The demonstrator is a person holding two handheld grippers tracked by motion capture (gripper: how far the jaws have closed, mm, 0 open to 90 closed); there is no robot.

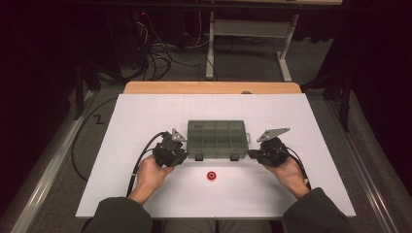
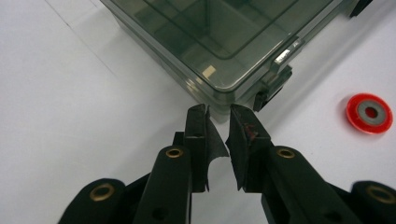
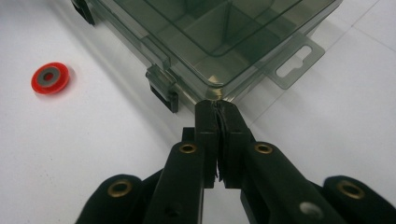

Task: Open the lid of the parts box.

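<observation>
A smoky clear compartment box (image 1: 217,138) lies with its lid down in the middle of the white table (image 1: 145,111). A small red disc with a grey centre (image 1: 211,175) lies just in front of it. My left gripper (image 1: 186,156) is at the box's front left corner and my right gripper (image 1: 250,154) at its front right corner. In the left gripper view the gripper (image 2: 218,112) is shut down to a thin slit with nothing in it, its tips just short of the box (image 2: 210,37); the disc (image 2: 369,113) lies off to the right. In the right gripper view the gripper (image 3: 217,106) is shut, pads together, at the box (image 3: 224,32) corner.
Two dark latches (image 1: 198,157) sit on the box's front side. A hang tab (image 3: 294,63) juts from its right end. Beyond the table's wooden far edge (image 1: 214,87) are floor cables (image 1: 155,58) and a white desk frame (image 1: 252,29).
</observation>
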